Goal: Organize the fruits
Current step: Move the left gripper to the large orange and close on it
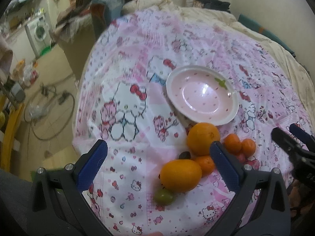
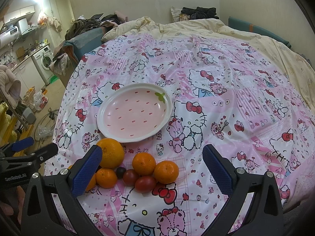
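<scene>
A pink strawberry-pattern plate (image 2: 133,114) lies empty on the Hello Kitty cloth; it also shows in the left wrist view (image 1: 202,95). In front of it lies a cluster of fruit: a large orange (image 2: 111,153), three small mandarins (image 2: 143,163), two red tomatoes (image 2: 144,183) and a dark plum (image 2: 120,172). The left wrist view adds a yellow-orange oval fruit (image 1: 181,175) and a green fruit (image 1: 163,196). My left gripper (image 1: 158,157) is open and empty, hovering over the fruit. My right gripper (image 2: 152,161) is open and empty above the mandarins.
The pink cartoon cloth (image 2: 236,108) covers a bed with a cream duvet (image 2: 196,27) behind. To the left the surface drops off to a floor with bags, a fan grille (image 1: 49,114) and a washing machine (image 2: 44,61).
</scene>
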Motion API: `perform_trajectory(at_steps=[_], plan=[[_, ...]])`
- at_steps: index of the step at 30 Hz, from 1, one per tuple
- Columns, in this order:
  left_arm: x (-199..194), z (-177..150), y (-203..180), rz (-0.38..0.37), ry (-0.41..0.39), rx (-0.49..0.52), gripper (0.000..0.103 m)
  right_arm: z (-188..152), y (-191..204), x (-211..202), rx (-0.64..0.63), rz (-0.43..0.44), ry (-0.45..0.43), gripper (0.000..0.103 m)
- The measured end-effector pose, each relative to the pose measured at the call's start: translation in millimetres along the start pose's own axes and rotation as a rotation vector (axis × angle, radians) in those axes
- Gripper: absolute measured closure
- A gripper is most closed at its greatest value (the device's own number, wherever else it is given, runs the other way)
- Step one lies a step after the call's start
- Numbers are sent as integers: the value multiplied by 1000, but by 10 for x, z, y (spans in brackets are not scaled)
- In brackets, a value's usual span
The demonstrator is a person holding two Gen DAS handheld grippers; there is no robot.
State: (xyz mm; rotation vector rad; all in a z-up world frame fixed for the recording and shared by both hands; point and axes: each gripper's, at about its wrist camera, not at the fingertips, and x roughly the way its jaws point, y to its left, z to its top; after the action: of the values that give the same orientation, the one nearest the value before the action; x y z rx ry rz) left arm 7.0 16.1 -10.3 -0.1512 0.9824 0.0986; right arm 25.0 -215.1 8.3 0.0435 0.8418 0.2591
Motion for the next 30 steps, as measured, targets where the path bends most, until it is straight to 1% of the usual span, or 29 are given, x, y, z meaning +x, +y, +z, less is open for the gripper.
perform_trajectory(at_steps=[2, 5, 8, 10, 14, 15, 17, 18, 19, 20, 21, 26, 28, 30], plan=[[128, -32, 28, -32, 72, -22, 1, 5, -8, -10, 3, -12, -2, 0], [287, -123, -21, -42, 150, -14, 3, 2, -43, -11, -4, -21, -1, 0], [418, -199, -107, -57, 213, 5, 7, 0, -109, -41, 4, -16, 4, 0], [486, -232, -142, -57, 250, 11, 14, -37, -128, -44, 17, -17, 6, 0], [627, -315, -174, -101, 325, -28, 15, -15, -223, -64, 45, -16, 11, 0], [659, -330, -180, -102, 335, -30, 16, -17, -230, -66, 46, -19, 13, 0], [704, -358, -216, -117, 353, -30, 20, -29, -245, -67, 51, -19, 18, 0], [718, -368, -242, -119, 359, -23, 25, -29, -255, -63, 54, -18, 20, 0], [725, -376, -258, -114, 361, -15, 33, -24, -260, -59, 58, -15, 23, 0], [734, -376, -269, -110, 361, -9, 37, -22, -269, -58, 62, -14, 25, 0], [733, -378, -275, -122, 365, -9, 40, -17, -275, -51, 66, -13, 26, 0], [699, -362, -278, -122, 356, 14, 44, -24, -303, -41, 77, -15, 33, 0], [666, -340, -250, -138, 352, 0, 45, -19, -333, -20, 87, -11, 49, 0], [581, -306, -211, -157, 331, -11, 45, -2, -396, 12, 113, 18, 75, 0]])
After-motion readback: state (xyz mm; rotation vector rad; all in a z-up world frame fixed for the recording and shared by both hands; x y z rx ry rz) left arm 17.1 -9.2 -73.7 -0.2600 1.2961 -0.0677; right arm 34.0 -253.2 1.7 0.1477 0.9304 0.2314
